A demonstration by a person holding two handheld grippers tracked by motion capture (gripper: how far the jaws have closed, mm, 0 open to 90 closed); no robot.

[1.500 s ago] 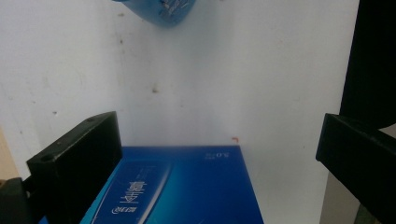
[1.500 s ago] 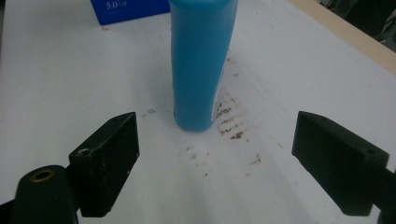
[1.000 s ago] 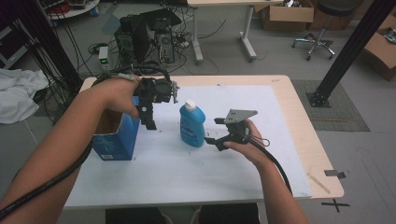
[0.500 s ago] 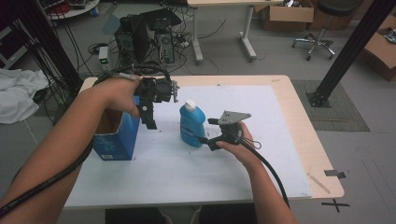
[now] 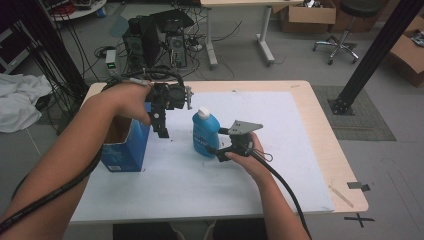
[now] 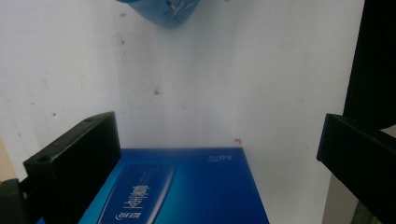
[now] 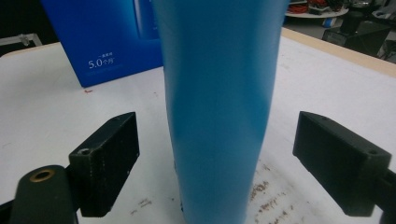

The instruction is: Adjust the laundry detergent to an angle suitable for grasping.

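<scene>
The right gripper (image 5: 216, 150) gapes around the upright bottle (image 5: 205, 134). A crooked squeeze could topple it. Left of the bottle, the left gripper (image 5: 161, 127) hangs agape beside the box (image 5: 122, 150).

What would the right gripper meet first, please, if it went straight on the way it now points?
Most likely the blue bottle: it stands upright between the open jaws of the right gripper, with gaps on both sides. The blue box lies farther back, off to one side.
</scene>
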